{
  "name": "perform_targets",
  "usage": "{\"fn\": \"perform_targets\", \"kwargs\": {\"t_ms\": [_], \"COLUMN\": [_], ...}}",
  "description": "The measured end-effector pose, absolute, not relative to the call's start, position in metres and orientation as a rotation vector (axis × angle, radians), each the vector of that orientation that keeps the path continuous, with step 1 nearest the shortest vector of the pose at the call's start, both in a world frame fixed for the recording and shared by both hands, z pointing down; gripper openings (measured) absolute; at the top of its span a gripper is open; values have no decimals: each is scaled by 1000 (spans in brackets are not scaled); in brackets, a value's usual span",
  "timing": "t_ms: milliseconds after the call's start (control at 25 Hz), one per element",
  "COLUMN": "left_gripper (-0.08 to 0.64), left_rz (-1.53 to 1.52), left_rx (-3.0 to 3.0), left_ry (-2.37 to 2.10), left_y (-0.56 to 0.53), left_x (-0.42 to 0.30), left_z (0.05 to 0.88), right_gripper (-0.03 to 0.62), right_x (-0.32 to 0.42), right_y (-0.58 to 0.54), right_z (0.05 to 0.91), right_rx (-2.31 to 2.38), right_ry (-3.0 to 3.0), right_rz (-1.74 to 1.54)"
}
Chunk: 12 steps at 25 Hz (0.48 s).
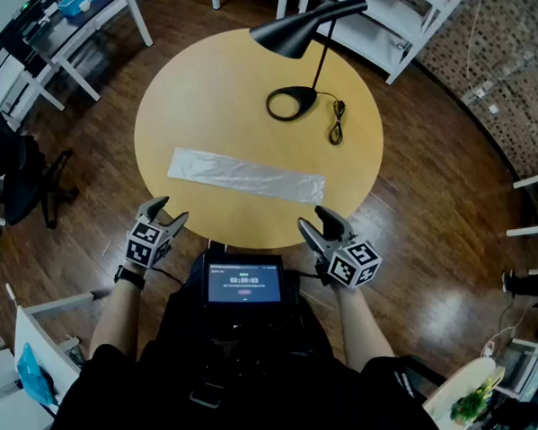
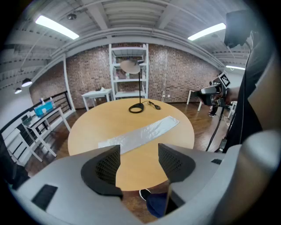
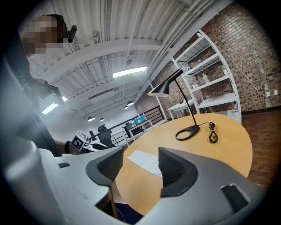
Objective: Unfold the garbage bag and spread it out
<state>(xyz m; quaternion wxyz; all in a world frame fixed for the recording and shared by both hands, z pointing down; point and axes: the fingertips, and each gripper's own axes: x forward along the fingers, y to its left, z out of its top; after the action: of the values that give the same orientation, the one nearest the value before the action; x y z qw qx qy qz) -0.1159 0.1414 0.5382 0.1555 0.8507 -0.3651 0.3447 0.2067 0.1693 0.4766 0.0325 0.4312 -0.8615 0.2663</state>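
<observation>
The bag (image 1: 244, 176) lies folded into a long flat strip on the table (image 1: 199, 87), on your side of the lamp (image 1: 292, 102) and well apart from it. It runs slantwise, and none of it is opened yet, so the step in hand looks like the first pinch.

Your left gripper (image 1: 167, 212) hovers off the table's edge, farther from the lamp than the strip's left end. Its jaws stand wide apart with nothing between them. Your right gripper (image 1: 316, 221) hangs just short of the strip's right end, its jaws also wide and empty.

Take one end with each gripper. Come in low and nearly flat, so that a jaw slips under the top fold only. The thin film will probably slide on the smooth wood, so pin one end while you lift the other. Open the folds away from the lamp and its cord (image 1: 336, 122), toward the bare half of the table
</observation>
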Motion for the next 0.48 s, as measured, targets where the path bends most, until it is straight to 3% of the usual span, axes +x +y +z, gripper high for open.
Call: {"fn": "perform_targets", "kwargs": {"t_ms": [480], "left_gripper": [235], "left_rz": [1176], "left_rx": [2575], "left_ry": [-908], "left_y": [54], "left_x": [-147], "left_z": [561], "right_gripper": [264], "right_x": [161], "right_y": [102], "right_z": [464], "right_rx": [1367], "right_ry": [-2608], "right_rz": [778]}}
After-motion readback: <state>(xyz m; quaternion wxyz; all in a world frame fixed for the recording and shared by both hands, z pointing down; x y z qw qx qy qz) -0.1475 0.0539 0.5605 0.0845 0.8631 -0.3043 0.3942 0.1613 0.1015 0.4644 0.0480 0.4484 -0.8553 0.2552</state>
